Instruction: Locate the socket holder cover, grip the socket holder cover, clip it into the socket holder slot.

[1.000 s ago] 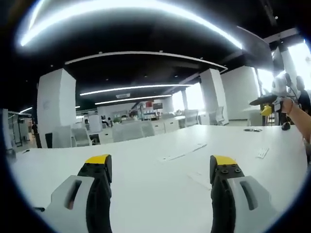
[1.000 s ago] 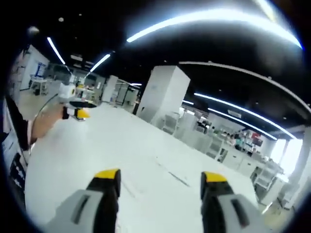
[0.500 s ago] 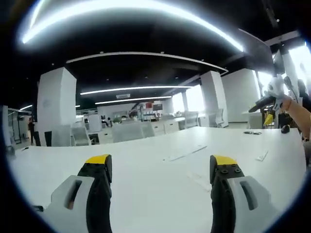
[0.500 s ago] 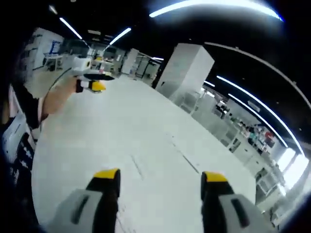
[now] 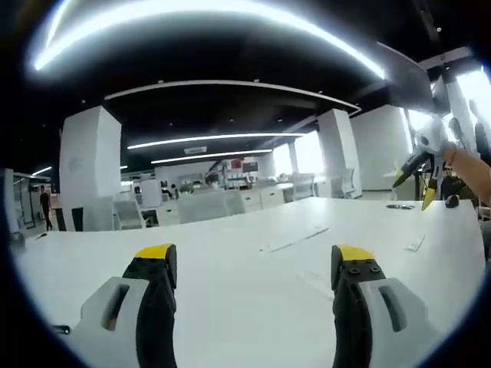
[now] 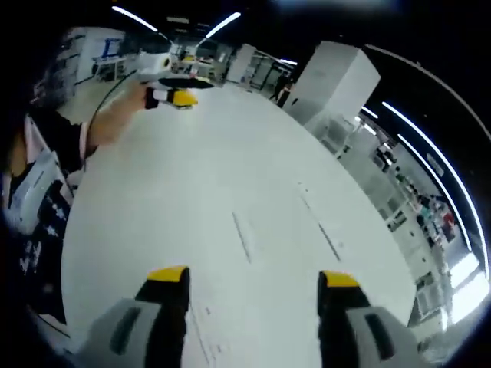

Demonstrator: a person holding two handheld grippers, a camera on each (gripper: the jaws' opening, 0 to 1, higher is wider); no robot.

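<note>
- Left gripper (image 5: 252, 268), yellow-tipped grey jaws: held spread apart, nothing between, raised above the wide white table (image 5: 230, 299) as if for searching.
- Right gripper (image 6: 253, 287): likewise parted and unloaded.
- Thin pale strips (image 6: 244, 236) lying flat farther along the table: possibly the socket holder cover; cannot be confirmed.

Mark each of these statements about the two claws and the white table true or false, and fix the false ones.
1. The left claw is open with nothing between its jaws. True.
2. The right claw is shut on a cover. False: its jaws stand apart and hold nothing.
3. Thin pale strips lie flat on the white table. True.
4. In the left gripper view the right claw rests on the table. False: it is held in the air at the right edge, yellow tips pointing down.
5. In the right gripper view the left claw appears at upper left. True.
</note>
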